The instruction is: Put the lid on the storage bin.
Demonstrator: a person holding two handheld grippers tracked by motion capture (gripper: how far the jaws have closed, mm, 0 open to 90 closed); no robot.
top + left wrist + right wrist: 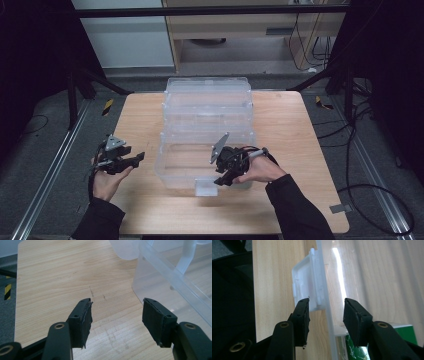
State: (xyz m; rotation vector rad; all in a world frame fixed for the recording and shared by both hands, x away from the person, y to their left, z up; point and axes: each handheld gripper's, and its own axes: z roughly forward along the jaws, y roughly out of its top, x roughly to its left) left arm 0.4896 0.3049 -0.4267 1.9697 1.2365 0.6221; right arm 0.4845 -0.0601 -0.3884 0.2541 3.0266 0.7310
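My right gripper point(325, 312) stood spread astride the clear plastic bin's point(207, 125) near wall by its white latch point(305, 290); my left gripper point(116, 312) hung spread beside that bin.

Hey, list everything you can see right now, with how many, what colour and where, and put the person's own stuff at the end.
table: one, light wood, centre of the high view.
plastic box: one large, clear, with stacked tiers, on the middle of the table.
latch: one, white, on the box's near wall, straddled by the right gripper's jaws.
green item: one, partly seen through the box wall; what it is cannot be told.
cables: several, black, on the grey floor right of the table.
hazard tape: yellow-black strips on the floor at both far table corners.
left gripper: one, black, jaws open over bare table left of the box.
right gripper: one, black, jaws open at the box's front wall.
sleeves: two, dark, at the bottom edge.
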